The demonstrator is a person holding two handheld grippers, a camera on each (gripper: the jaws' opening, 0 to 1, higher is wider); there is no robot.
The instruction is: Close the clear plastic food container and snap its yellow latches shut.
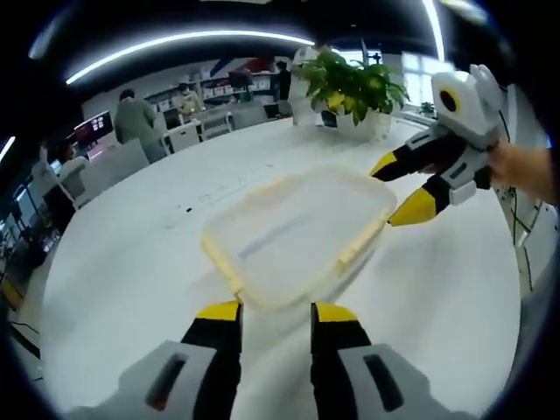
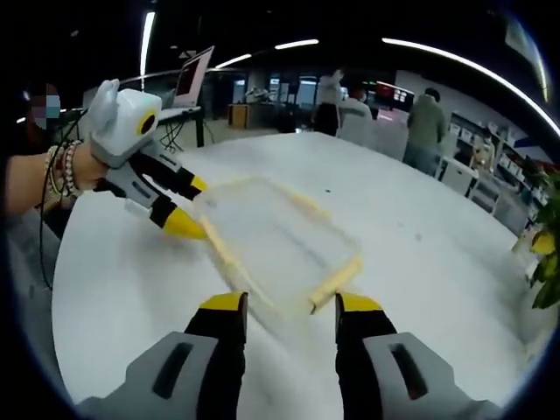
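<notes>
A clear plastic container [image 1: 293,232] with pale yellow latch strips along its edges lies flat on the white table [image 1: 114,262]. My left gripper [image 1: 277,312] is open, its yellow tips just short of the container's near edge. My right gripper [image 1: 398,186] comes in from the right, held by a hand, jaws open at the container's far right corner. In the right gripper view the container [image 2: 276,236] lies ahead of my open right gripper [image 2: 290,304]. There the left gripper [image 2: 191,204] stands open at the container's left corner. The picture is too blurred to tell whether the latches are snapped down.
A potted green plant [image 1: 354,87] stands at the table's far side and shows again at the right edge [image 2: 547,254]. People [image 1: 136,118] sit and stand at desks beyond the table. A raised screen [image 2: 192,79] is behind the left hand.
</notes>
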